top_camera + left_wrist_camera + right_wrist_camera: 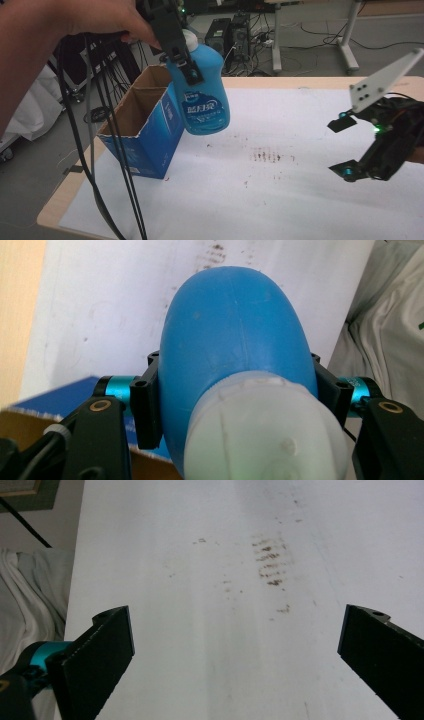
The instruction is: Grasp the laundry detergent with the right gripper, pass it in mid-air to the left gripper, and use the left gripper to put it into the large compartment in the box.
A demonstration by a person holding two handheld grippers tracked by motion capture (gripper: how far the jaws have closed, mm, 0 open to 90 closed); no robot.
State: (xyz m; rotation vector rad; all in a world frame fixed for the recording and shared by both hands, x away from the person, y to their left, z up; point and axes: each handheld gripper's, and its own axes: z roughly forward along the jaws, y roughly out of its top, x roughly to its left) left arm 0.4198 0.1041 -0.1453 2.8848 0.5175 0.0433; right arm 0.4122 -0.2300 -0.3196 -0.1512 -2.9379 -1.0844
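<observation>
My left gripper (pixel 186 67) clamped on bottle (pixel 205 95) below cap, bottle hanging in air just beside box (pixel 145 125). My right gripper (pixel 352 147) wide apart, empty, over table (pixel 280 200). Risk: smooth neck slips; base clips box rim, tips box.
</observation>
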